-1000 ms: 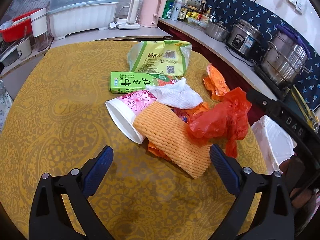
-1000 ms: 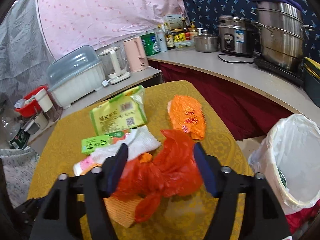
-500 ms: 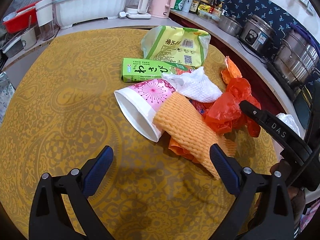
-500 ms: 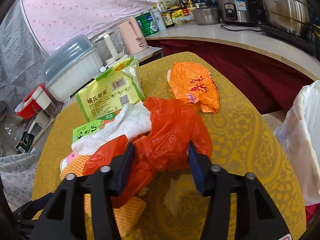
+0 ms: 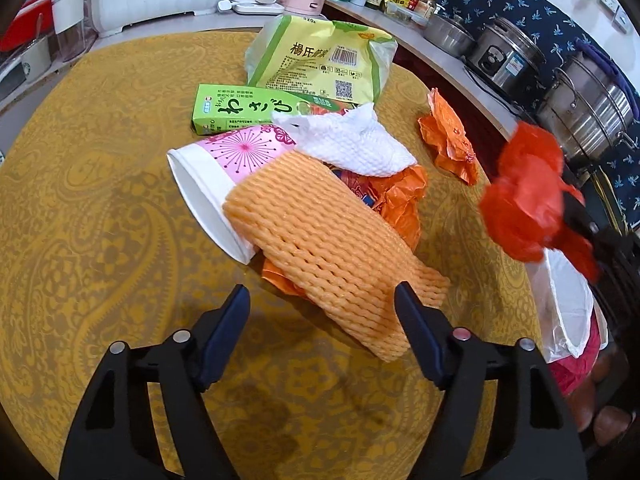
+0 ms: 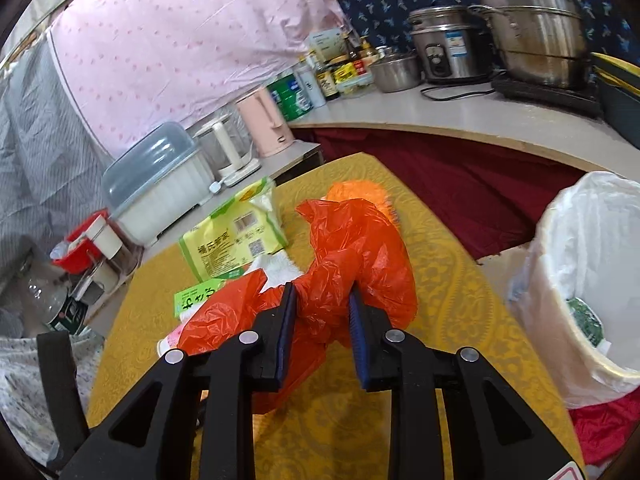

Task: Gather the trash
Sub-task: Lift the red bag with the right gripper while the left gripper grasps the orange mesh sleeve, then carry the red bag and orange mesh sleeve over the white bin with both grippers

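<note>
My right gripper (image 6: 322, 300) is shut on a crumpled red plastic bag (image 6: 352, 248) and holds it above the table; the bag also shows at the right of the left wrist view (image 5: 528, 196). My left gripper (image 5: 322, 312) is open and empty, just short of an orange foam net (image 5: 328, 240). The net lies on a pink paper cup (image 5: 216, 176), with a white foam net (image 5: 352, 144), a green box (image 5: 248, 108), a yellow-green food bag (image 5: 324, 60) and orange wrappers (image 5: 448, 140) around it. A white-lined trash bin (image 6: 584, 280) stands off the table's right edge.
The round table has a yellow patterned cloth (image 5: 100, 208). Behind it a counter carries a covered dish rack (image 6: 160, 184), kettles (image 6: 264, 120), bottles and steel pots (image 6: 528, 24). A red container (image 6: 76, 248) stands at the far left.
My right gripper closed on the red bag and lifted it off the pile, toward the right. My left gripper moved in closer to the orange foam net and narrowed somewhat.
</note>
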`<state>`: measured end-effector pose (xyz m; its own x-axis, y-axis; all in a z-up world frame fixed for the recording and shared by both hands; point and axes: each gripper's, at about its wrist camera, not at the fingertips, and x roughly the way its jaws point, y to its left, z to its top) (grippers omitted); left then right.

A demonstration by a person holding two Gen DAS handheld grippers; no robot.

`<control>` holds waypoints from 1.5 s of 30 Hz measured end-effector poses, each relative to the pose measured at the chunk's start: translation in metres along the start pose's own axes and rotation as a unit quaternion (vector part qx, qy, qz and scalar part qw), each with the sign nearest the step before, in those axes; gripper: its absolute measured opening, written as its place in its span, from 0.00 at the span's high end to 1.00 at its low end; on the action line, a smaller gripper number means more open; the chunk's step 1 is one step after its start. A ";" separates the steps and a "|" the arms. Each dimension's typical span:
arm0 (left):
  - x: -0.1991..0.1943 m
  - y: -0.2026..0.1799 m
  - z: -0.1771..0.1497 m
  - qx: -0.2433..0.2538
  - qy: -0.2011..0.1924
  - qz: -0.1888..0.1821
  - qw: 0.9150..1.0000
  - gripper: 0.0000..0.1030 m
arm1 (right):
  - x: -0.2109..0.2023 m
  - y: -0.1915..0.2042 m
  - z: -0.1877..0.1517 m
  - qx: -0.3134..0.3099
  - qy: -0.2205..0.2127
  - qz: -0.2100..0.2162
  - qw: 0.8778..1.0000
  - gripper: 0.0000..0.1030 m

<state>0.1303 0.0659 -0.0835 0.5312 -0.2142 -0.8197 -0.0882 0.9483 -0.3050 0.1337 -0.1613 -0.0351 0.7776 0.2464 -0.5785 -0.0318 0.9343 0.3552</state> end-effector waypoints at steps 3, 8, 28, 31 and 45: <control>0.002 -0.004 0.002 0.000 -0.003 0.002 1.000 0.37 | -0.012 -0.016 -0.003 0.018 -0.006 -0.006 1.000 0.77; 0.003 -0.016 0.004 0.011 -0.007 0.005 1.000 0.50 | -0.023 -0.035 -0.010 0.035 -0.011 -0.016 0.999 0.77; -0.063 -0.048 0.002 0.068 -0.060 -0.055 0.994 0.91 | -0.059 -0.051 -0.022 0.060 -0.033 -0.005 0.998 0.76; -0.077 -0.059 0.003 0.077 -0.070 -0.067 0.992 0.91 | -0.070 -0.056 -0.019 0.063 -0.045 -0.006 0.997 0.76; -0.080 -0.185 0.000 0.189 -0.070 -0.135 0.970 0.91 | -0.125 -0.120 -0.003 0.098 -0.107 -0.055 0.988 0.76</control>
<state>0.1044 -0.0921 0.0389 0.6042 -0.4573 -0.6525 0.3709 0.8862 -0.2776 0.0381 -0.3035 -0.0078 0.8854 0.0666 -0.4601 0.1662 0.8790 0.4470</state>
